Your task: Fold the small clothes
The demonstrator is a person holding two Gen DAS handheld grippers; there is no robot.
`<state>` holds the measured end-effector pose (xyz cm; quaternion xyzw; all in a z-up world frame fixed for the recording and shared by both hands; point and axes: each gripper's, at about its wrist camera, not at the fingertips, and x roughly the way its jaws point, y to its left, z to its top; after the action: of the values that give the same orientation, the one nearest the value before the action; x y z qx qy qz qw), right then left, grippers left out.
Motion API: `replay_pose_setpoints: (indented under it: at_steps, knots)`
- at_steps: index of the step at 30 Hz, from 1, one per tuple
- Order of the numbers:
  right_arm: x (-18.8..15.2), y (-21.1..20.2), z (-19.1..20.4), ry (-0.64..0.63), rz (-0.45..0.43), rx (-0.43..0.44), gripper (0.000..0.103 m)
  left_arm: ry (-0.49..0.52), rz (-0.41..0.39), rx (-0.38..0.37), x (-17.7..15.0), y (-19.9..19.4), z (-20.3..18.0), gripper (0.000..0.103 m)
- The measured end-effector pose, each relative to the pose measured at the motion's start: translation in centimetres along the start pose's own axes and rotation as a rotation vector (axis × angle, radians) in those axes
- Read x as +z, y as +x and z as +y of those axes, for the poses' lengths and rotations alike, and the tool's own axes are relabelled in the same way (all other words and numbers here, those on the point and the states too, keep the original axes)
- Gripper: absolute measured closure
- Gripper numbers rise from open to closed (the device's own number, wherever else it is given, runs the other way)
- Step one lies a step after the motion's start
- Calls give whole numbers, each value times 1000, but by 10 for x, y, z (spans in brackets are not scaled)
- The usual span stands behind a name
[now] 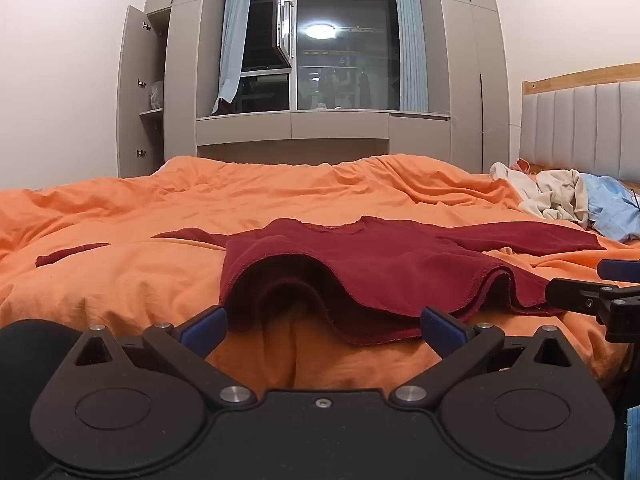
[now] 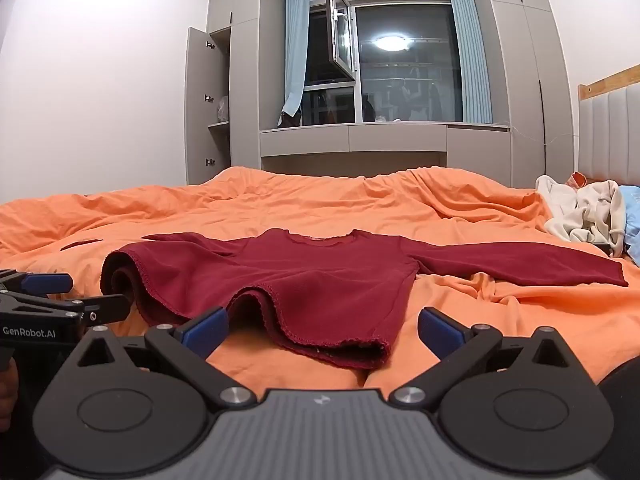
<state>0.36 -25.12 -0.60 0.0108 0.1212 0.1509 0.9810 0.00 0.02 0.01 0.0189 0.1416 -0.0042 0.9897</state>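
A dark red long-sleeved top [image 1: 384, 268] [image 2: 304, 280] lies spread on the orange duvet [image 1: 240, 200] [image 2: 280, 204], neck toward the window, sleeves out to both sides. Its near hem is rumpled into raised folds. My left gripper [image 1: 322, 326] is open, its blue-padded fingers [image 1: 206, 326] just short of the hem's left part, nothing between them. My right gripper [image 2: 322, 326] is open too, at the hem's right corner, with the fabric edge lying between the fingers but untouched. Each gripper shows at the edge of the other's view.
A pile of cream and light blue clothes [image 1: 568, 200] [image 2: 584, 212] lies at the right by the padded headboard [image 1: 584, 128]. Grey wardrobes with one open door [image 1: 140, 92] and a window [image 1: 344, 48] stand beyond the bed. A small red scrap [image 1: 70, 254] lies at left.
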Motion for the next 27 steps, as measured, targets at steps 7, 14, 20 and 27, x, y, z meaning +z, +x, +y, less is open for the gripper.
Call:
replay_pose_setpoints:
  at_steps: [7, 14, 20, 27]
  knots:
    - [0, 0, 0, 0, -2, 0, 0, 1, 1, -4, 0, 0, 0, 0]
    - [0, 0, 0, -1, -2, -1, 0, 1, 2, 0, 0, 0, 0, 0]
    - [0, 0, 0, -1, -2, 0, 0, 1, 2, -2, 0, 0, 0, 1]
    - [0, -1, 0, -2, -2, 0, 0, 2, 2, -1, 0, 0, 0, 0]
